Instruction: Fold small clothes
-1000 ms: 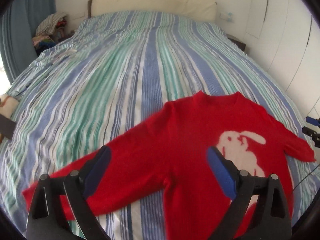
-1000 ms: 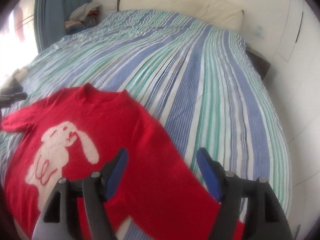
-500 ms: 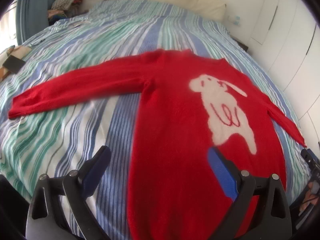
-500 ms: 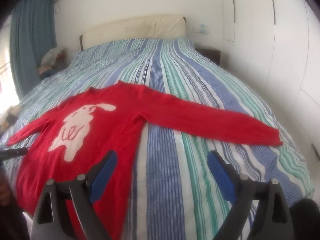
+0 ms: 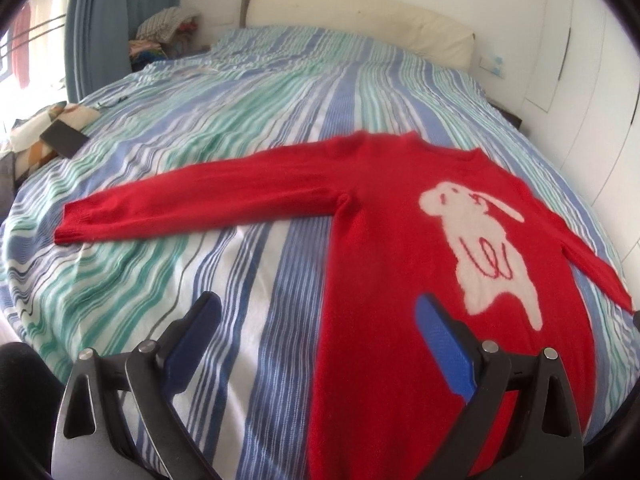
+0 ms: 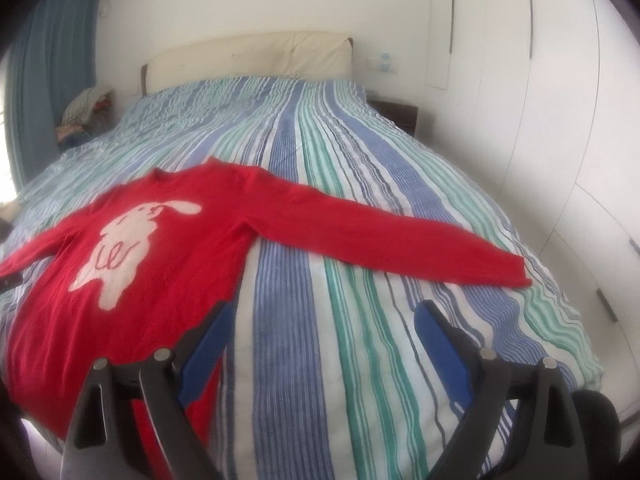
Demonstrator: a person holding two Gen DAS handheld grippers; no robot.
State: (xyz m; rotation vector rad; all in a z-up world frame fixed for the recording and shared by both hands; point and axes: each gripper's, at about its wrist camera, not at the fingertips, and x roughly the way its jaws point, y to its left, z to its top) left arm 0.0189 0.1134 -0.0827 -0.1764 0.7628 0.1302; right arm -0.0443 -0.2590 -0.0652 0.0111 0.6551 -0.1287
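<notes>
A: What did I log on the left side?

B: I noted the left gripper (image 5: 316, 316) with its jaws spread wide and nothing between them. The red sweater (image 5: 384, 248) lay flat, face up, on the striped bedcover (image 5: 224, 128), one sleeve stretched out to the left. The sweater's side edge ran up between the two blue pads (image 5: 440, 340), below them and untouched.

A: Any containers?

B: I saw no bin or basket; only a pile of clothes (image 5: 164, 28) at the bed's far left corner.

A: And the right side?

B: My right gripper (image 6: 320, 336) had just been opening; its jaws stood wide with only bare bedcover beyond them. The sweater (image 6: 168, 264) lay left of it, the other sleeve reaching rightward beyond the fingertips.
</notes>
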